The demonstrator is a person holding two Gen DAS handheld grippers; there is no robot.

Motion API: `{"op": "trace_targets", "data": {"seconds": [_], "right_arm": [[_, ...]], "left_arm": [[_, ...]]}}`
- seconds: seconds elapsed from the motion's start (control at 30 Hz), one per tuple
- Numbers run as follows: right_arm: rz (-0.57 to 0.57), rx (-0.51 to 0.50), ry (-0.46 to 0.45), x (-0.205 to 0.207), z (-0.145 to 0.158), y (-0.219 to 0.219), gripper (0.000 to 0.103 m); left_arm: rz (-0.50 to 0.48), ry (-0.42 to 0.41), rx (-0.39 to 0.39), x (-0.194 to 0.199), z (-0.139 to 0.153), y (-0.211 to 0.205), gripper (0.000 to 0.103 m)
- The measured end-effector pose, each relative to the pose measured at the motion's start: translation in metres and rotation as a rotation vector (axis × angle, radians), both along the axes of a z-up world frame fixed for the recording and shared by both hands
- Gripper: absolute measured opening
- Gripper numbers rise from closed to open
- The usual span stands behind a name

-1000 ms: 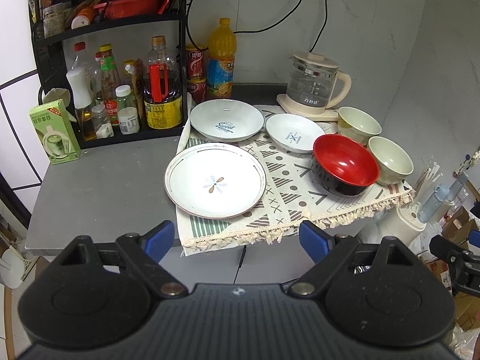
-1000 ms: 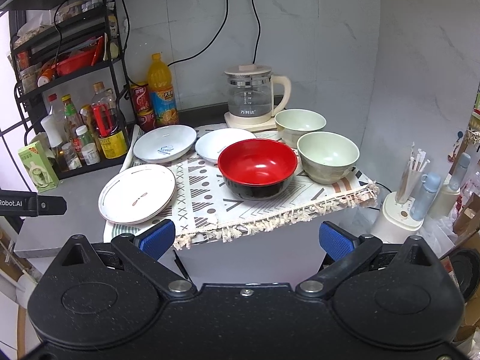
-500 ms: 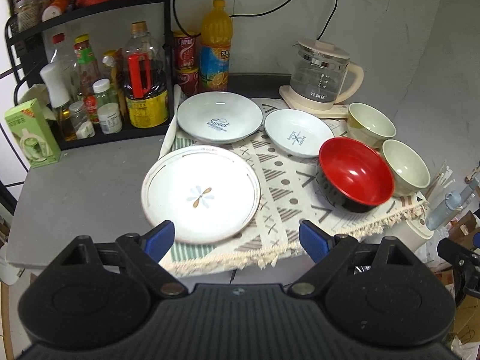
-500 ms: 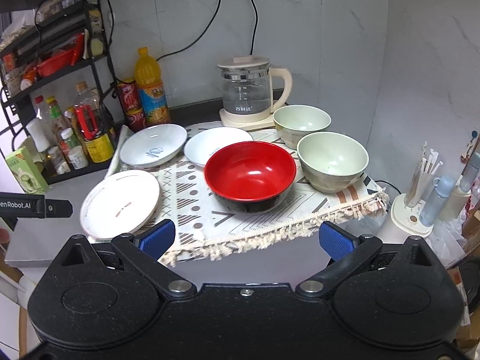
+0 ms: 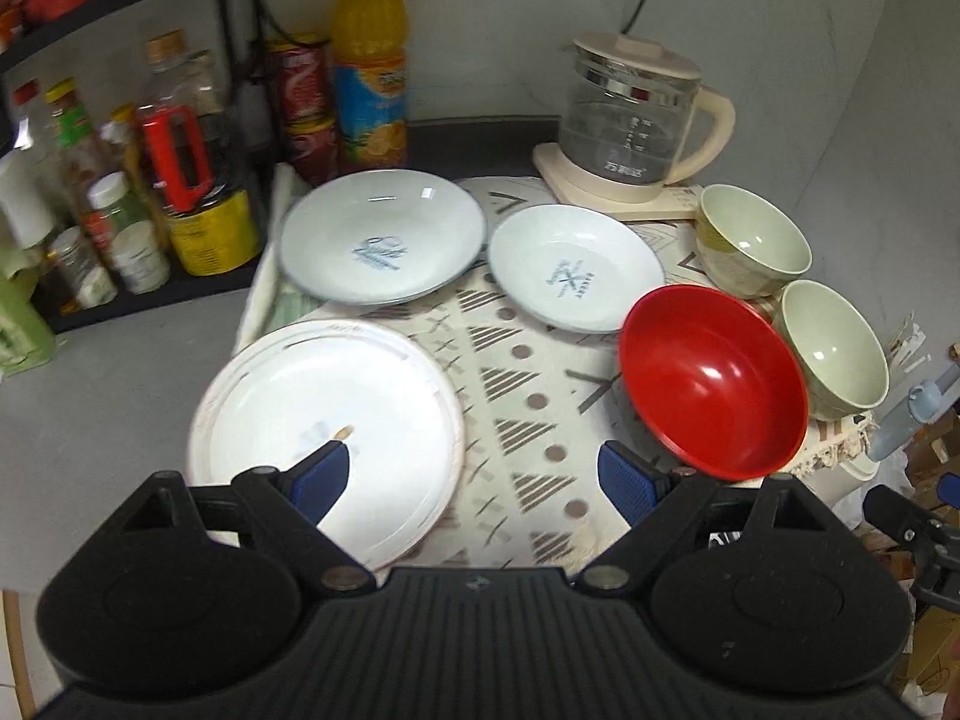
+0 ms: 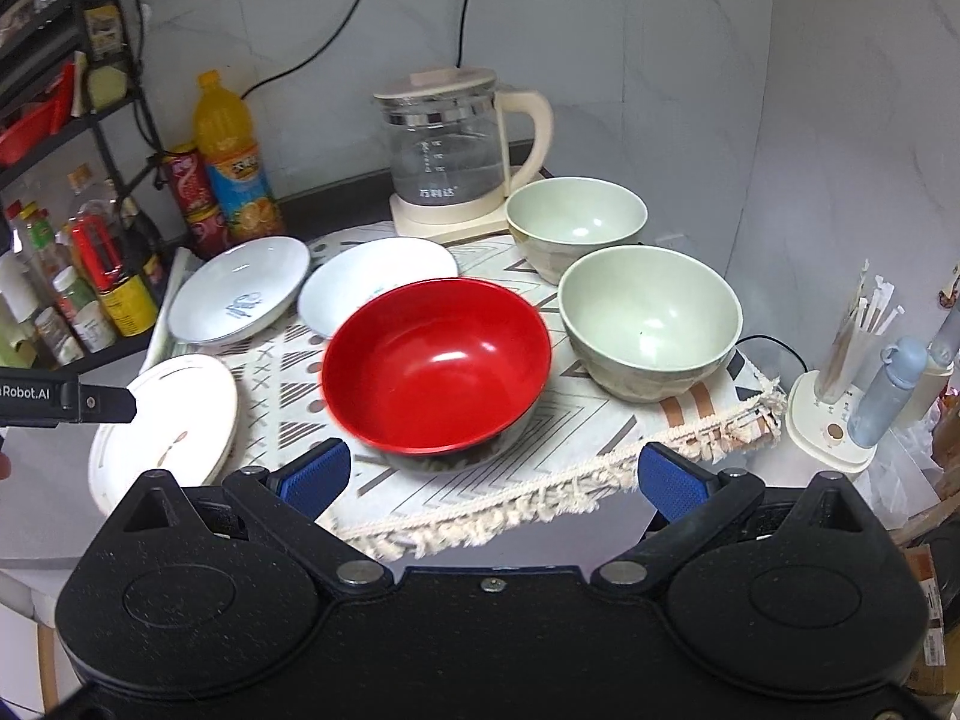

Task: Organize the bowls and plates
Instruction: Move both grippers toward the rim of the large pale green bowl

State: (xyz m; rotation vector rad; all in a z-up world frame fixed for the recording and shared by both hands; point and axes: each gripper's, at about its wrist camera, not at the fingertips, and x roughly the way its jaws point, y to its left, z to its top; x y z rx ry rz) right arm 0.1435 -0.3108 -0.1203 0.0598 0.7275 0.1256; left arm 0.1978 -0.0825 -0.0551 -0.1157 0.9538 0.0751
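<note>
A large white flat plate [image 5: 327, 426] lies front left on the patterned cloth [image 5: 528, 384]. Behind it sit a big white dish [image 5: 384, 237] and a smaller white dish [image 5: 573, 267]. A red bowl [image 5: 711, 381] [image 6: 438, 363] stands at the right, with two pale green bowls [image 6: 651, 318] [image 6: 576, 222] beyond it. My left gripper [image 5: 474, 480] is open and empty, its left fingertip over the flat plate's near edge. My right gripper [image 6: 492, 474] is open and empty, just in front of the red bowl.
A glass kettle [image 6: 447, 147] stands at the back. Bottles and cans [image 5: 192, 162] fill a black rack at the left, with an orange juice bottle [image 5: 369, 60] beside it. The cloth's fringe [image 6: 540, 498] hangs over the table's front edge. A chopstick holder [image 6: 840, 414] stands off to the right.
Both grippers have moved forward and closer to the table. The left now reaches over the flat plate; the right has come up to the red bowl. The dishes have not moved.
</note>
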Motion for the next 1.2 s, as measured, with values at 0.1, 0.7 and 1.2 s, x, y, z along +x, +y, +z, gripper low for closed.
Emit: {"op": "trace_targets", "data": {"seconds": [0.1,0.7,1.2], "right_arm": [[-0.01,0.006,0.014,0.016,-0.004,-0.007,0.102],[-0.162,0.036,0.05,0.085,-0.023,-0.077,0.063],[-0.305,0.121,0.139,0.117,-0.048,-0.119,0.04]], "left_arm": [[-0.015,0.006,-0.022,0.023,-0.004,-0.011,0.089],[-0.263,0.013,-0.099,0.144,-0.023,-0.109,0.085],[-0.514,0.091,-0.121,0.209,-0.055,-0.198,0.058]]}}
